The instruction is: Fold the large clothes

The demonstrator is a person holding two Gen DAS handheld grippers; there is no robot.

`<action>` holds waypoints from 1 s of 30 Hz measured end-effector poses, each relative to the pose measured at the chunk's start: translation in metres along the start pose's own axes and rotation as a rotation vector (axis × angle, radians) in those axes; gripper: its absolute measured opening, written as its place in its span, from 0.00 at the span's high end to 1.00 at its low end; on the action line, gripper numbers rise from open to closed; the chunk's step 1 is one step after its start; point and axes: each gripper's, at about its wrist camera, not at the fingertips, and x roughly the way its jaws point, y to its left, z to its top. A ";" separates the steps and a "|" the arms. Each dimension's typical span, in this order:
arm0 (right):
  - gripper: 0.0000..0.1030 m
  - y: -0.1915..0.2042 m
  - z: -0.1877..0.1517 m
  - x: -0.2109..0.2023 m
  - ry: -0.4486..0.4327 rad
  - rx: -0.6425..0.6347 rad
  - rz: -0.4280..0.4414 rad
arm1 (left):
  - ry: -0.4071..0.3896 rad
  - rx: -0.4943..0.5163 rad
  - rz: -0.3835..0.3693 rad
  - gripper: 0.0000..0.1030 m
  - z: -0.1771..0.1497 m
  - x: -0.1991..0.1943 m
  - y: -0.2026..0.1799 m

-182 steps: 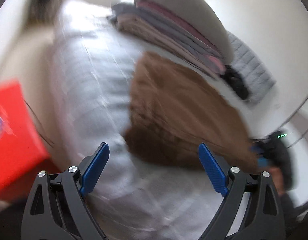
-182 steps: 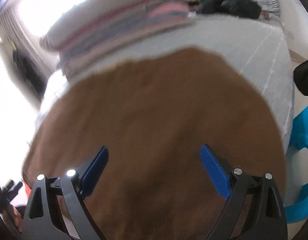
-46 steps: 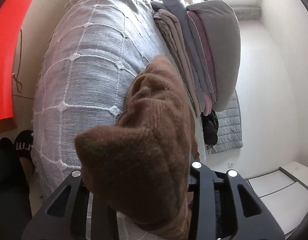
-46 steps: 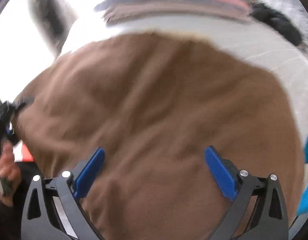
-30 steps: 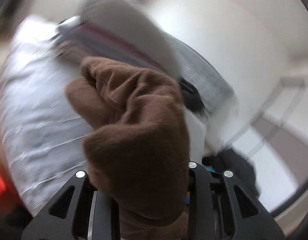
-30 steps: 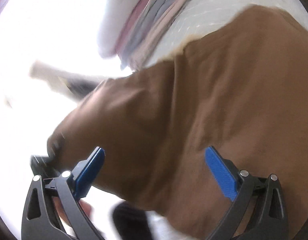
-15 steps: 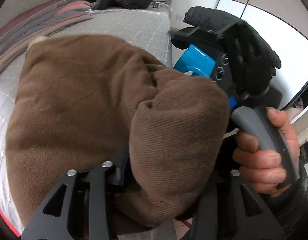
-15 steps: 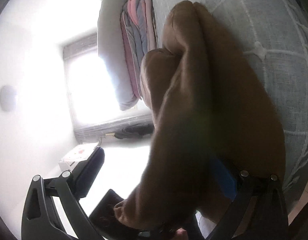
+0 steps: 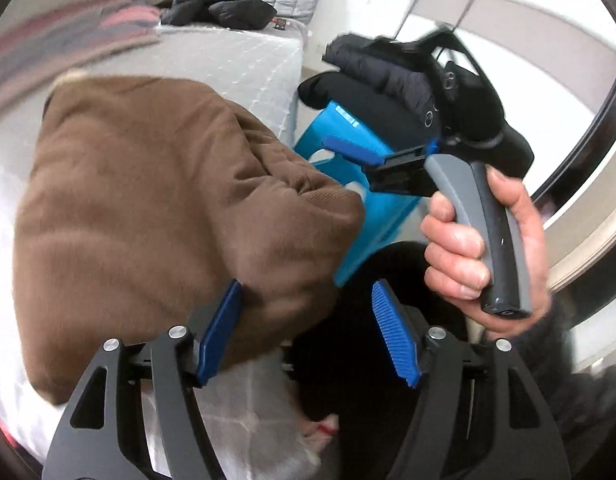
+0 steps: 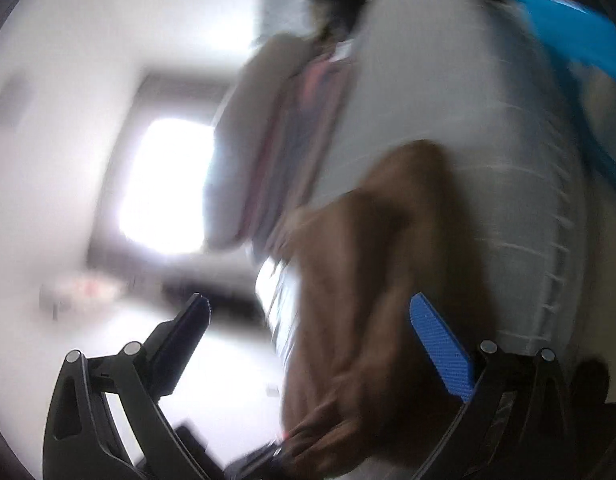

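left wrist view first: the left gripper (image 9: 308, 332) has its blue ribbed pads (image 9: 393, 340) spreading apart at this moment, where half a second ago they were buried under a fat bunch of cloth. the thick brown corduroy-like garment (image 9: 148, 208) now only brushes the left-hand pad, and the gap between the pads is mostly bare, so it reads as a release and not a grip. the garment lies doubled over on the pale grey quilted bed (image 9: 236, 64), its rounded folded edge hanging near the bed's corner, just beside the bright blue plastic stool (image 9: 371, 208).

further out in the same view, a person's hand (image 9: 483, 248) grips the grey handle of the right gripper (image 10: 308, 340), raised clear of the cloth. its own view is badly smeared, yet its pads stand well apart with nothing pinched; the brown garment shows beyond them on the bed, where a moment ago it draped right across that gripper's jaws.

at the far side of the bed sit a stack of folded pink and grey bedding (image 9: 80, 36) and a black puffy jacket (image 9: 220, 10).

my reading: one fold has just been laid and both grippers are letting go. the bundle looks lumpy near the corner, so it probably needs smoothing or another fold, and it could slide off the edge.
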 end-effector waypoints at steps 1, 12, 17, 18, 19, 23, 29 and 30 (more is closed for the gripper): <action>0.05 0.015 -0.007 0.005 0.070 -0.064 0.010 | -0.012 -0.022 -0.023 0.38 -0.004 -0.007 0.004; 0.13 -0.017 -0.056 0.019 0.364 -0.087 -0.293 | -0.194 -0.306 0.051 0.37 -0.043 -0.105 0.102; 0.07 0.061 -0.034 0.031 0.192 -0.390 -0.414 | -0.253 -0.402 0.062 0.36 -0.048 -0.123 0.136; 0.07 0.077 -0.031 0.040 0.164 -0.496 -0.484 | -0.259 -0.413 0.061 0.35 -0.048 -0.123 0.140; 0.07 0.094 -0.029 0.062 0.140 -0.662 -0.632 | -0.265 -0.427 0.060 0.34 -0.048 -0.123 0.143; 0.07 0.077 -0.022 0.134 0.217 -0.963 -1.012 | -0.266 -0.450 0.061 0.33 -0.044 -0.116 0.153; 0.07 -0.002 -0.004 0.136 0.424 -0.826 -1.047 | -0.249 -0.456 0.064 0.33 -0.036 -0.106 0.174; 0.07 -0.003 -0.006 0.127 0.426 -0.813 -1.037 | -0.243 -0.458 0.060 0.32 -0.031 -0.103 0.180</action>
